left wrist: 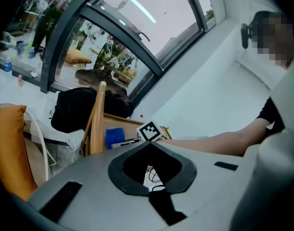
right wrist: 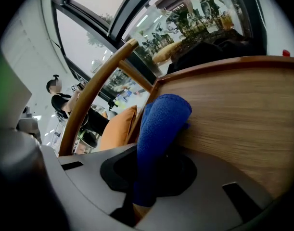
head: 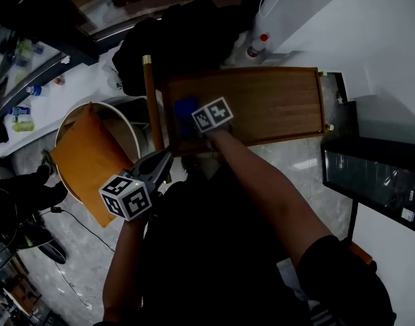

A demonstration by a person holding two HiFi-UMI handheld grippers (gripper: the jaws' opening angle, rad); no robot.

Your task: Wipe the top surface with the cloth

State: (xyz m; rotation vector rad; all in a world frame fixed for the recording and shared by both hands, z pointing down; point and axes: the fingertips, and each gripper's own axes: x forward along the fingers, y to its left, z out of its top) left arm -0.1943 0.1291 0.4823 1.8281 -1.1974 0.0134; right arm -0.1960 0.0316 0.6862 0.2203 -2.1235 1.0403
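Observation:
In the head view a brown wooden top (head: 268, 104) lies ahead of me, and a blue cloth (head: 185, 113) rests on its left end. My right gripper (head: 195, 122) is shut on the blue cloth (right wrist: 161, 124), which bulges out of the jaws against the wooden top (right wrist: 243, 109). In its own view the right gripper (right wrist: 155, 163) has its tips hidden by the fabric. My left gripper (head: 161, 163) hangs off the top's near left corner, shut and holding nothing. Its own view shows the left gripper (left wrist: 149, 146), with the cloth (left wrist: 114, 136) beyond it.
A curved wooden chair rail (head: 151, 107) runs along the top's left edge. An orange cushion (head: 92, 158) fills a round white chair at left. Dark clothing (head: 173, 39) is heaped behind the top. A black cabinet (head: 373, 175) stands to the right, a red-capped bottle (head: 258, 46) at the back.

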